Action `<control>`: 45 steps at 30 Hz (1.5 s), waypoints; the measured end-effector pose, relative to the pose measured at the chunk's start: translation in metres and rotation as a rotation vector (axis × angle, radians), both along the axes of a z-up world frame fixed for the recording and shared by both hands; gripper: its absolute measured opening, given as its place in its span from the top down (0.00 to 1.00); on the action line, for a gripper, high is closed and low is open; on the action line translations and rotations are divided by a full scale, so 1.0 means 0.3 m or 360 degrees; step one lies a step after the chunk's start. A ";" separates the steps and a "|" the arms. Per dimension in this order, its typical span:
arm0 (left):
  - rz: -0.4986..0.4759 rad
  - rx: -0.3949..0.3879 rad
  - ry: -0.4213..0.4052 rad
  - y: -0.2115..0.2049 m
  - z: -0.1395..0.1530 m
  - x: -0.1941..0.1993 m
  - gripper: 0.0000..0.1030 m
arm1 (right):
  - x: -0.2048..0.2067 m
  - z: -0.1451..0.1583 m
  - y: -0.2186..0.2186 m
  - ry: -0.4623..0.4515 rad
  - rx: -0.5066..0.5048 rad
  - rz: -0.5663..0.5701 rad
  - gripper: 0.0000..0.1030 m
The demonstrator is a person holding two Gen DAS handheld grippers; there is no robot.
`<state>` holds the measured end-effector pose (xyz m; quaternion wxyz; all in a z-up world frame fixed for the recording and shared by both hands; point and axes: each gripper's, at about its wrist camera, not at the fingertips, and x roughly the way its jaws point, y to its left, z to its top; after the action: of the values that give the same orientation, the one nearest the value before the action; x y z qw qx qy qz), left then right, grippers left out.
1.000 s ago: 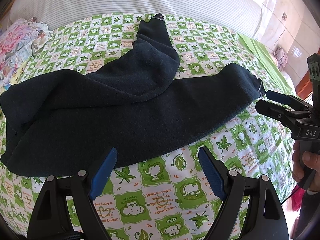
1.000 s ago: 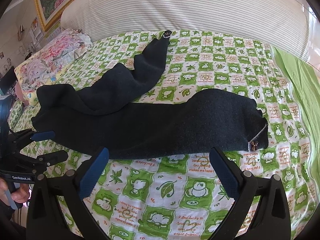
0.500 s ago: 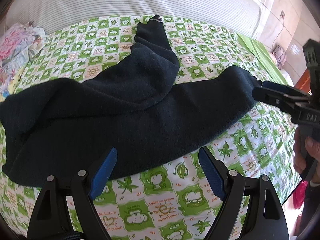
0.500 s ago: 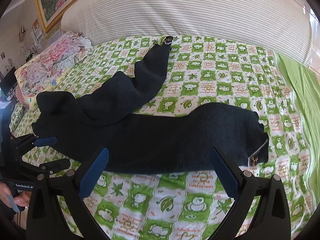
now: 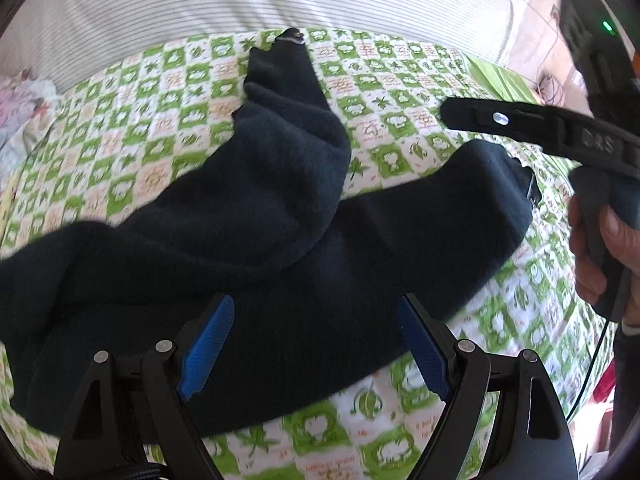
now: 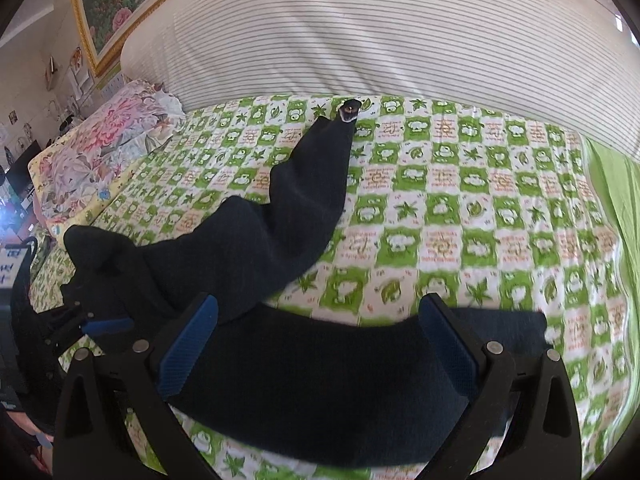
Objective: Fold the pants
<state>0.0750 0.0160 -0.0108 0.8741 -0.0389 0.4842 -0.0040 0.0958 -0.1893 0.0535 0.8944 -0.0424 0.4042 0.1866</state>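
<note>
Dark pants (image 5: pixel 248 240) sprawl on the bed (image 6: pixel 460 208), under both spread, released jaws, stretching toward 12 o'clock.

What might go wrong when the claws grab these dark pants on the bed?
1. The pants lie with legs spread apart and one bunched across the other, so a grab may lock in creases.
2. Both open claws, left claw and right claw, hover over thick cloth and might pinch the green checked sheet too.
</note>
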 end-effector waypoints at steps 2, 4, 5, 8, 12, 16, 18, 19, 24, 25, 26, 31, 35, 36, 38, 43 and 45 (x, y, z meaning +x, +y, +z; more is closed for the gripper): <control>-0.0025 0.0012 -0.0014 -0.009 0.007 0.037 0.18 | 0.049 0.003 0.011 0.0009 0.0002 0.0015 0.02; -0.0044 0.0024 -0.0022 -0.016 0.009 0.075 0.18 | 0.097 0.006 0.020 0.0019 0.0003 0.0019 0.02; -0.0056 0.0037 -0.0027 -0.024 0.007 0.101 0.18 | 0.113 0.007 0.023 0.0021 0.0003 0.0021 0.03; -0.0082 0.0088 -0.0022 -0.042 -0.009 0.157 0.18 | 0.188 0.014 0.033 0.0018 0.0005 0.0028 0.14; -0.0136 0.0211 0.0009 -0.070 -0.056 0.238 0.19 | 0.314 0.010 0.031 0.0078 0.0071 0.0010 0.23; -0.0153 0.0279 0.0058 -0.053 -0.108 0.297 0.19 | 0.445 -0.012 0.028 0.0144 0.0148 -0.0003 0.29; -0.0142 0.0310 0.0073 -0.034 -0.128 0.317 0.19 | 0.510 -0.026 0.030 0.0161 0.0163 -0.0018 0.32; -0.0140 0.0307 0.0074 -0.025 -0.132 0.322 0.19 | 0.534 -0.032 0.032 0.0164 0.0163 -0.0025 0.33; -0.0188 0.0310 0.0096 -0.005 -0.165 0.342 0.19 | 0.683 -0.073 0.064 0.0191 0.0148 -0.0038 0.34; -0.0203 0.0318 0.0095 -0.004 -0.173 0.344 0.18 | 0.713 -0.081 0.074 0.0201 0.0157 -0.0038 0.34; -0.0211 0.0318 0.0086 -0.002 -0.177 0.343 0.18 | 0.739 -0.089 0.080 0.0213 0.0168 -0.0041 0.34; -0.0229 0.0274 0.0068 0.019 -0.184 0.342 0.23 | 0.834 -0.120 0.112 0.0249 0.0263 -0.0041 0.40; -0.0224 0.0285 0.0044 0.048 -0.180 0.336 0.63 | 0.849 -0.145 0.117 0.0299 0.0302 -0.0040 0.82; -0.0223 0.0274 0.0044 0.059 -0.172 0.333 0.81 | 0.839 -0.142 0.113 0.0293 0.0306 -0.0047 0.85; -0.0231 0.0196 0.0060 0.076 -0.149 0.330 0.92 | 0.805 -0.116 0.096 0.0239 0.0322 -0.0060 0.92; -0.0235 0.0235 -0.0049 0.075 -0.047 0.269 0.93 | 0.699 -0.034 0.011 0.0151 0.0416 -0.0124 0.94; -0.0225 0.0243 -0.0085 0.086 -0.001 0.233 0.93 | 0.641 0.009 -0.053 0.0131 0.0500 -0.0165 0.94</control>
<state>0.1448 0.0419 -0.0111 0.8846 0.0623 0.4612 -0.0298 0.2880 -0.2054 0.0560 0.8812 0.1267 0.4079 0.2027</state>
